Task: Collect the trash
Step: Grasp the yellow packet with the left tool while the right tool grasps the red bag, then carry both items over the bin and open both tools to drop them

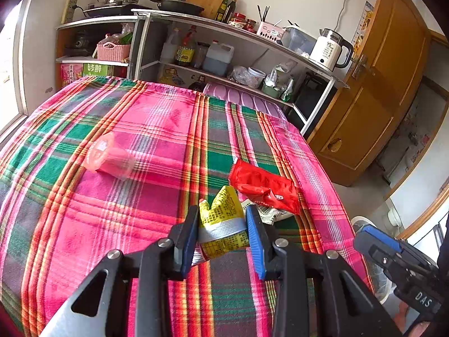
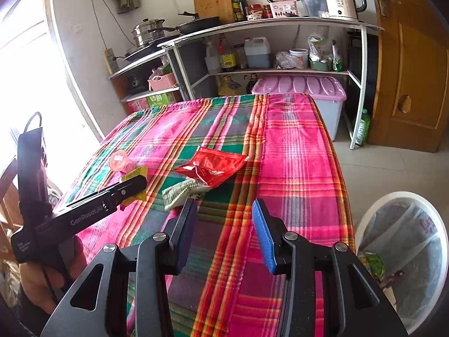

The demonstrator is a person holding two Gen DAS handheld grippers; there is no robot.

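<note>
Jaws of the left gripper (image 1: pixel 222 234) pinch a crumpled yellow wrapper (image 1: pixel 223 219) between their pads, with a red wrapper (image 1: pixel 263 186) just beyond them to the right on the plaid-covered counter (image 1: pixel 140 140). Jaws of the right gripper (image 2: pixel 224 233) stand spread with nothing between them; a lined trash bin (image 2: pixel 404 224) sits to their right.

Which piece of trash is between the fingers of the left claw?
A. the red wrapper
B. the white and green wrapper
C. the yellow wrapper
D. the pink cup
C: in the left wrist view the left claw has both pads pressed on the yellow wrapper, while the red wrapper lies free on the cloth.
</note>
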